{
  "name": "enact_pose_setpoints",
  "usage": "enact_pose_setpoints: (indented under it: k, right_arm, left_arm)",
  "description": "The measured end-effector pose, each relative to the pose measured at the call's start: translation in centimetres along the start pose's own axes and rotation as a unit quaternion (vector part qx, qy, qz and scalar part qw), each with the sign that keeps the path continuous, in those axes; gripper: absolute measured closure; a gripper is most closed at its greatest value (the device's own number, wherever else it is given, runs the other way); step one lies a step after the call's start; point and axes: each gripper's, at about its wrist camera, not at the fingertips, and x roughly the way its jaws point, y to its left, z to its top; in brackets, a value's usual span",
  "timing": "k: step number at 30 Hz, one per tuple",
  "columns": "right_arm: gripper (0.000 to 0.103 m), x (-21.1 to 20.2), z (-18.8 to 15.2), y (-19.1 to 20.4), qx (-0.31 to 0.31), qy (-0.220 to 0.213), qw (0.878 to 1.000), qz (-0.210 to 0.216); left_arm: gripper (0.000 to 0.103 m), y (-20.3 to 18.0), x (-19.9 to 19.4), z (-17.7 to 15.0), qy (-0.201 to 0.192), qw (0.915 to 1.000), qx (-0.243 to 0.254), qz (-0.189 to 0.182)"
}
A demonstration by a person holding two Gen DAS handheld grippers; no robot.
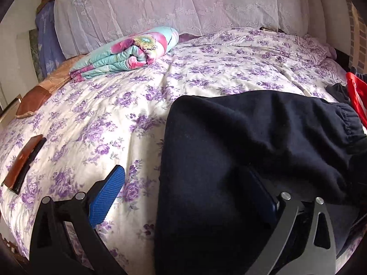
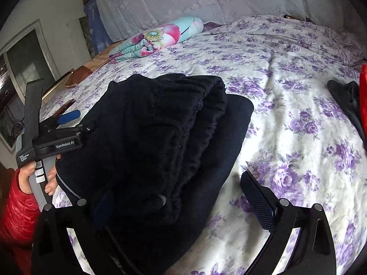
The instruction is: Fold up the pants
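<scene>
Both jaws gape: left hand-held gripper point(image 1: 183, 197) and right hand-held gripper point(image 2: 181, 206) straddle the folded pants point(image 2: 160, 137) on the bed point(image 2: 286, 91). Risk: a shallow pinch drags one layer, undoing the stack.

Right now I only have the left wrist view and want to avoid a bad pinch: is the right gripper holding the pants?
Observer: No. The right gripper has its jaws wide open, with the pants draped over one finger.
Operator: Are they folded yet?
Observer: Partly: a thick ribbed layer lies doubled over a flatter one.
Operator: What holds my left gripper?
Observer: A bare hand in a red sleeve grips its handle.
</scene>
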Motion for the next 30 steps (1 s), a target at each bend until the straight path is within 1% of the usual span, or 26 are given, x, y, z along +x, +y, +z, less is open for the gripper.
enact_pose_setpoints:
  k: [3, 5, 6, 8, 9, 10, 12, 13, 14, 15, 17, 18, 19, 20, 21, 26, 30]
  right_arm:
    - [0.003, -1.1, -0.4, -0.6, 0.015, -0.017, 1.0, 0.008]
    - [0.003, -1.8, 0.0, -0.3, 0.013, -0.032, 0.999, -0.011]
    - [0.003, -2.3, 0.3, 0.4, -0.001, -0.045, 0.998, -0.031]
    - [0.003, -3.7, 1.2, 2.5, -0.042, -0.087, 0.993, -0.074]
    - [0.003, -4.4, 1.8, 3.5, -0.063, -0.107, 0.989, -0.08]
    - [0.003, -5.0, 2.4, 4.5, -0.083, -0.121, 0.986, -0.078]
    - [0.003, -5.1, 3.5, 5.9, -0.109, -0.134, 0.983, -0.07]
    - [0.003, -4.5, 3.8, 6.2, -0.115, -0.128, 0.983, -0.066]
    - [0.003, -3.3, 4.1, 6.2, -0.117, -0.107, 0.985, -0.064]
    - [0.003, -1.5, 3.9, 5.9, -0.115, -0.074, 0.989, -0.064]
    - [0.003, 3.4, 2.5, 4.4, -0.097, 0.02, 0.992, -0.08]
    - [0.003, 3.6, 2.8, 3.4, -0.07, 0.033, 0.996, -0.051]
    - [0.003, 2.7, 2.7, 2.6, -0.05, 0.015, 0.998, -0.03]
    - [0.003, 2.3, 2.7, 2.0, -0.035, 0.008, 0.999, -0.026]
    - [0.003, 2.3, 2.5, 1.9, -0.031, 0.012, 0.999, -0.023]
    - [0.003, 2.7, 2.4, 3.2, -0.052, 0.023, 0.997, -0.058]
    - [0.003, 2.4, 2.2, 2.7, -0.038, 0.026, 0.998, -0.045]
  left_arm:
    - [0.005, -0.4, -0.9, -0.1, -0.021, 0.9996, 0.013, 0.015]
    - [0.005, -0.5, -1.5, -0.2, -0.034, 0.9991, 0.016, 0.017]
    - [0.005, -0.5, -1.5, -0.2, -0.037, 0.999, 0.018, 0.016]
    - [0.005, -0.5, -1.4, -0.2, -0.032, 0.9992, 0.017, 0.013]
    - [0.005, -0.4, -1.3, -0.1, -0.03, 0.9994, 0.015, 0.01]
    - [0.005, -0.3, -1.2, -0.2, -0.028, 0.9995, 0.013, 0.007]
    - [0.005, -0.2, -1.1, -0.2, -0.027, 0.9996, 0.01, 0.004]
    - [0.005, -0.2, -1.1, -0.2, -0.026, 0.9996, 0.009, 0.002]
    - [0.005, -0.2, -1.1, -0.2, -0.026, 0.9996, 0.009, 0.002]
    - [0.005, -0.2, -1.1, -0.2, -0.026, 0.9996, 0.008, 0.001]
    - [0.005, -0.1, -1.1, -0.2, -0.025, 0.9997, 0.006, -0.002]
    - [0.005, 0.0, -1.0, -0.2, -0.024, 0.9997, 0.005, -0.006]
    - [0.005, 0.0, -0.9, -0.2, -0.021, 0.9998, 0.004, -0.007]
    - [0.005, 0.1, -0.9, -0.2, -0.02, 0.9998, 0.001, -0.01]
    - [0.005, 0.2, -0.9, -0.2, -0.019, 0.9997, -0.002, -0.014]
    - [0.005, 0.3, -0.8, -0.2, -0.017, 0.9997, -0.004, -0.017]
    - [0.005, 0.2, -0.9, -0.3, -0.018, 0.9997, -0.002, -0.014]
